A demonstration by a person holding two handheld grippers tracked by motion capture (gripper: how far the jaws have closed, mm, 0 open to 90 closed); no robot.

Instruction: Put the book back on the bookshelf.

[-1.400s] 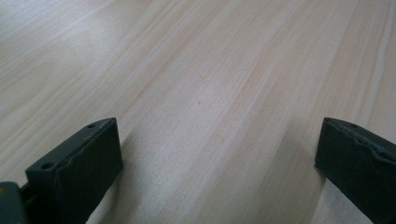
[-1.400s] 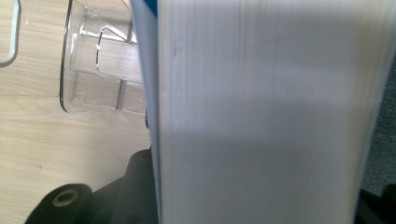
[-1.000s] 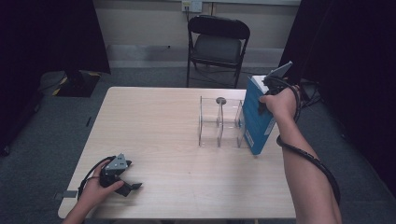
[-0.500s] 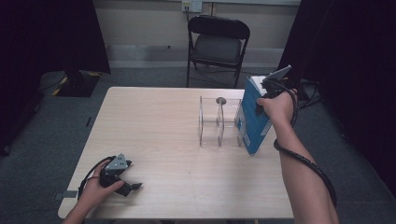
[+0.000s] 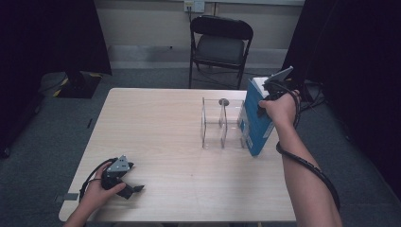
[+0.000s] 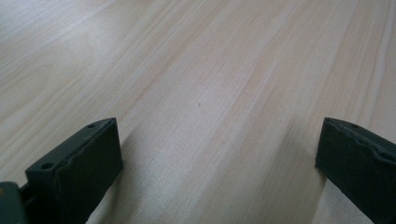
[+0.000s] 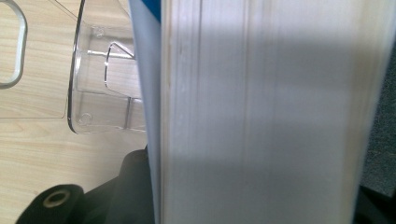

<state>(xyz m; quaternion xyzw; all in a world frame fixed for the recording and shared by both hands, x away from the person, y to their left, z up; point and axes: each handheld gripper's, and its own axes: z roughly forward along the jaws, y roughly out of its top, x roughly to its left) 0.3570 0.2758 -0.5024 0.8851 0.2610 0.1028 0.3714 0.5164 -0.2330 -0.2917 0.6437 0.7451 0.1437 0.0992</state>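
Observation:
A blue book [image 5: 253, 125] with white page edges [image 7: 261, 112] is held upright and slightly tilted near the table's right edge. My right gripper [image 5: 270, 91] is shut on its top end, one black jaw against the blue cover. The book stands just right of a clear acrylic rack [image 5: 220, 124] with upright dividers [image 7: 102, 88]. I cannot tell whether the book's lower end touches the table. My left gripper [image 5: 134, 189] rests on the table near the front left corner. It is open with nothing between its fingers, and bare wood shows there [image 6: 215, 158].
The light wooden table [image 5: 156, 127] has bare room across its left and middle. A black folding chair [image 5: 220, 45] stands behind the far edge. Dark curtains hang on both sides. A cable trails along the right forearm [image 5: 307, 165].
The right hand has carried the book a little to the left, closer to the rack's right side. The left gripper has stayed where it was.

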